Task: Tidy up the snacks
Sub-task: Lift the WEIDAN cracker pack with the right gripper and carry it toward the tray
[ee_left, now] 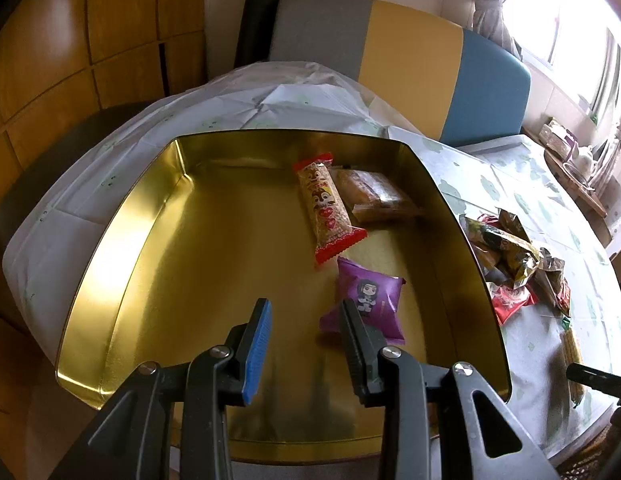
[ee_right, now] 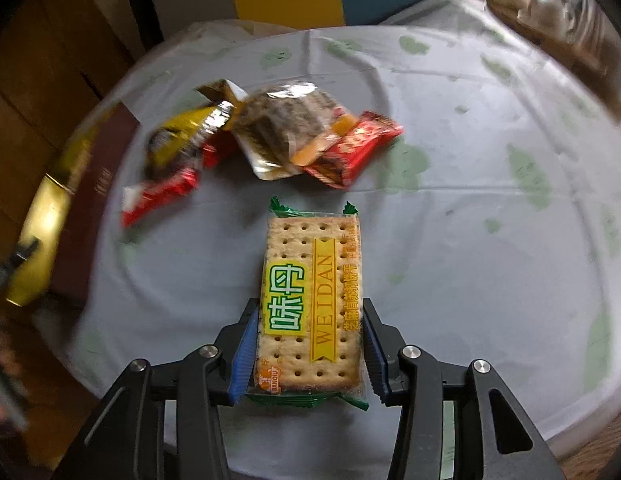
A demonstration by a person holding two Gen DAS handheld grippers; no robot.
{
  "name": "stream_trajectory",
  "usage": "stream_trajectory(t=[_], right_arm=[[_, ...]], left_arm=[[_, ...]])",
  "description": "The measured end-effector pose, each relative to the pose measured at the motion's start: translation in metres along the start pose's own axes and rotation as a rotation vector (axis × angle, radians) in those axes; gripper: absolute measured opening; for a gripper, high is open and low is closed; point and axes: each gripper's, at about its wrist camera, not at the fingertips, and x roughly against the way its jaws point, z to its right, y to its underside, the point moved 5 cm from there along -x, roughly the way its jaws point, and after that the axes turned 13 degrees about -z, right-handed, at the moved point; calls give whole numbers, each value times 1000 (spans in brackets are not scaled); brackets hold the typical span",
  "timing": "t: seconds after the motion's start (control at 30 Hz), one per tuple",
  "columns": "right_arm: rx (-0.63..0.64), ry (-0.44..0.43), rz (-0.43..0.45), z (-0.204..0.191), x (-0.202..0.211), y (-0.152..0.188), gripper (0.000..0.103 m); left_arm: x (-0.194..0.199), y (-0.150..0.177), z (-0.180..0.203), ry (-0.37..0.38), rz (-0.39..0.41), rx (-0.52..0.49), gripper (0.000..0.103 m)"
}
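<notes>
Leaf-print cloth (ee_right: 450,184) on table; headboard (ee_left: 410,64) behind.

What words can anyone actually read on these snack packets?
"WEIDAN": yellow band on the cracker packet.
"味丹": green characters on its yellow label.
"LIANQIU"-like logo at its corner: too small to be sure.
Red-and-yellow snack bar, purple packet, loose snack pile: print too small or blurred.

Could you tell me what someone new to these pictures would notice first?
Probably the cracker packet, lettered WEIDAN, clamped lengthwise by the right gripper over the pale tablecloth. Next, the shiny gold tin under the open left gripper, with a purple packet, a red-ended bar and a clear-wrapped pastry inside. A heap of loose snack wrappers lies beyond the crackers.
</notes>
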Motion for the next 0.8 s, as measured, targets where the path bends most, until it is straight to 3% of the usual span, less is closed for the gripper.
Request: stream_trajectory(t=[0.17, 0.4, 0.6, 0.8], right_arm=[[-12, -194, -34, -28, -1, -3, 47], [134, -267, -15, -105, 15, -16, 47], [268, -271, 21, -184, 30, -35, 47], [354, -211, 30, -242, 17, -42, 47]], left_arm=[[2, 0, -2, 1, 8, 4, 35], [8, -2, -11, 1, 28, 25, 35], [12, -2, -21, 4, 39, 46, 35], [11, -1, -32, 6, 38, 70, 35]])
